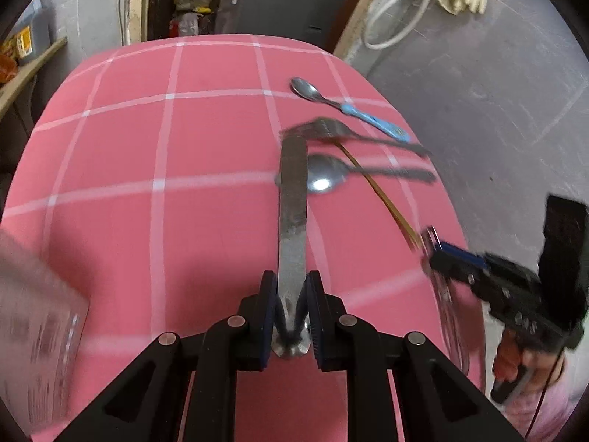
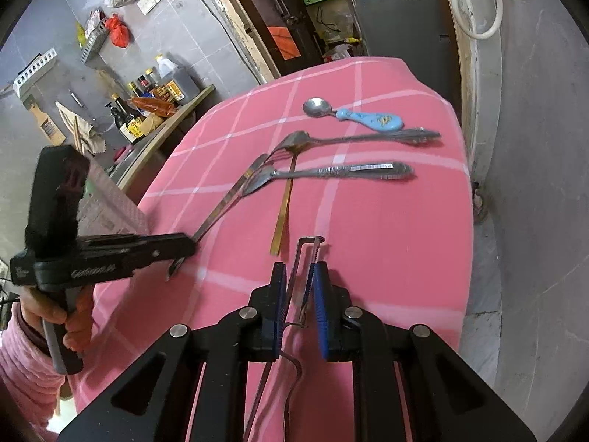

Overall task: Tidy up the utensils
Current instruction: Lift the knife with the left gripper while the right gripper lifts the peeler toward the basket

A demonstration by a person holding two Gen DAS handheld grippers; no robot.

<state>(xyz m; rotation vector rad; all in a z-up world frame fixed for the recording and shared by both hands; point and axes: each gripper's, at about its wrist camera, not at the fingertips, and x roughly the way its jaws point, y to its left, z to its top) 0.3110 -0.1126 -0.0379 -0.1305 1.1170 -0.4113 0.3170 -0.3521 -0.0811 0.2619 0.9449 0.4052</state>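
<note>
With the left gripper (image 1: 291,316) jaws clamped on a knife (image 1: 292,221) handle and the right gripper (image 2: 299,305) jaws clamped on a wire rack (image 2: 305,269), the knife's far tip could snag the spoon (image 1: 325,176) just beyond.

blurred glass (image 1: 40,350) at left edge
</note>
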